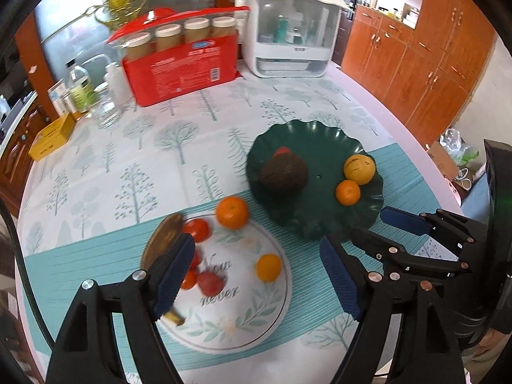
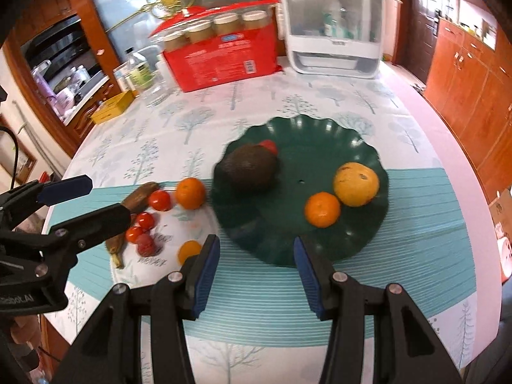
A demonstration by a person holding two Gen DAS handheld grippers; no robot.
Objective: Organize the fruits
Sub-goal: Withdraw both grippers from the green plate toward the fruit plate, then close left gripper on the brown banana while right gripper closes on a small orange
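Observation:
A dark green scalloped plate (image 1: pixel 323 140) (image 2: pixel 320 134) holds a brown avocado (image 1: pixel 283 172) (image 2: pixel 249 168), a red fruit behind it (image 1: pixel 283 151), a yellow orange (image 1: pixel 359 169) (image 2: pixel 356 184) and a small tangerine (image 1: pixel 348 192) (image 2: pixel 322 209). A white printed plate (image 1: pixel 243 316) holds an orange (image 1: pixel 232 211) (image 2: pixel 190 193), tomatoes (image 1: pixel 196 229) (image 2: pixel 160 200), a lychee (image 1: pixel 209 282), a small yellow-orange fruit (image 1: pixel 268 267) (image 2: pixel 188 251) and a browned banana (image 1: pixel 161 240) (image 2: pixel 140 193). My left gripper (image 1: pixel 256 275) is open above the white plate. My right gripper (image 2: pixel 256 272) is open and empty before the green plate.
A red box of jars (image 1: pixel 182 64) (image 2: pixel 224 60), a white appliance (image 1: pixel 288 28) (image 2: pixel 332 22), bottles (image 1: pixel 80 86) and a yellow box (image 1: pixel 51 136) stand at the table's far side. Wooden cabinets (image 1: pixel 416 64) line the right. The right gripper shows in the left view (image 1: pixel 361 227).

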